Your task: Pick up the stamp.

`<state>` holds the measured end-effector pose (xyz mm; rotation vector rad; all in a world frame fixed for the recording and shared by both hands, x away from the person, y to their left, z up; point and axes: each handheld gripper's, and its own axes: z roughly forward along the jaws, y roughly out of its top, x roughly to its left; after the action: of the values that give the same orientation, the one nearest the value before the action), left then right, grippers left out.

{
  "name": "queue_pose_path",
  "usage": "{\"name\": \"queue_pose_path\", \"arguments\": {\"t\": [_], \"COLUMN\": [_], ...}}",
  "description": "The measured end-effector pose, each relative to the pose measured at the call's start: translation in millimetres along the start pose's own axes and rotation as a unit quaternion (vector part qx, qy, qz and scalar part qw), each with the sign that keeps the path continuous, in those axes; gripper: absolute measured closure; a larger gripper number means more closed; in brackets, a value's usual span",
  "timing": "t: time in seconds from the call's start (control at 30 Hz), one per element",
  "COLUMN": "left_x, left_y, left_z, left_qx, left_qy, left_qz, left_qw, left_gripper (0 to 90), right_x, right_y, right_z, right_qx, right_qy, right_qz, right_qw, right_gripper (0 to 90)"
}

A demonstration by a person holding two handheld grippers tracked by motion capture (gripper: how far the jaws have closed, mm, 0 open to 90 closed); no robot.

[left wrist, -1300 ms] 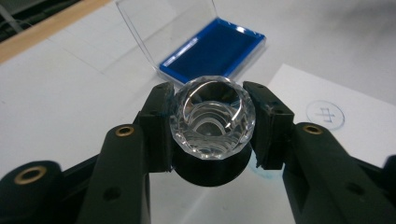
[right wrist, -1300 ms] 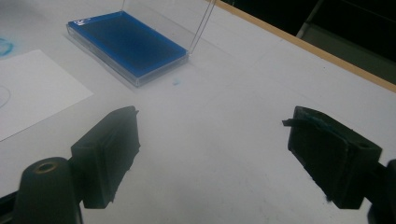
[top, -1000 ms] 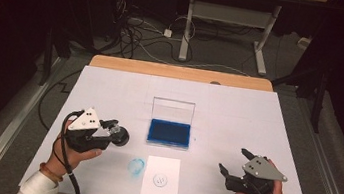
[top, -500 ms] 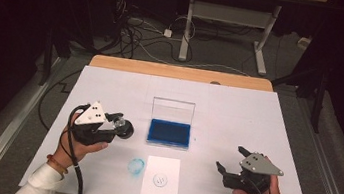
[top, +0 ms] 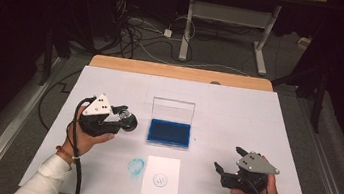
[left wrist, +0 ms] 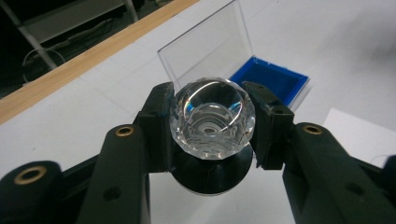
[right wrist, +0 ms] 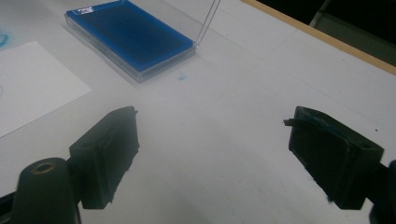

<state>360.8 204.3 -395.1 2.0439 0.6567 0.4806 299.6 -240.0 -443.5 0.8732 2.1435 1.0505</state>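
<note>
Clear faceted glass-knobbed stamp sits clamped between left gripper fingers, above the white surface, just left of the open blue ink pad. Right gripper fingers released.

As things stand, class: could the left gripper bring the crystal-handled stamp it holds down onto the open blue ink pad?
Probably yes. The left gripper is shut on the stamp just left of the ink pad, whose clear lid stands up at the far edge, leaving the blue surface uncovered, with bare table between them.
</note>
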Motion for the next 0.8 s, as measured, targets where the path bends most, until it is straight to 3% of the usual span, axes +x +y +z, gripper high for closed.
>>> {"name": "queue_pose_path", "arguments": {"t": [0.2, 0.6, 0.8], "left_x": [-2.8, -10.3, -16.0], "left_y": [5.7, 17.6, 24.5], "left_z": [-4.2, -1.9, 2.9], "left_qx": [-0.020, -0.027, -0.039], "left_qy": [-0.020, -0.041, -0.072], "left_qz": [-0.011, -0.004, -0.008], "left_qw": [0.9995, 0.9988, 0.9966], "left_gripper": [54.4, 54.4, 54.4], "right_x": [-1.0, 3.1, 9.1], "right_y": [0.3, 9.6, 20.9], "right_z": [3.0, 10.5, 18.8], "right_qx": [0.008, 0.000, -0.003], "right_qy": [0.006, 0.040, 0.068], "right_qz": [-0.001, -0.006, -0.012], "right_qw": [1.0000, 0.9992, 0.9976], "right_gripper": [16.2, 16.1, 20.6]}}
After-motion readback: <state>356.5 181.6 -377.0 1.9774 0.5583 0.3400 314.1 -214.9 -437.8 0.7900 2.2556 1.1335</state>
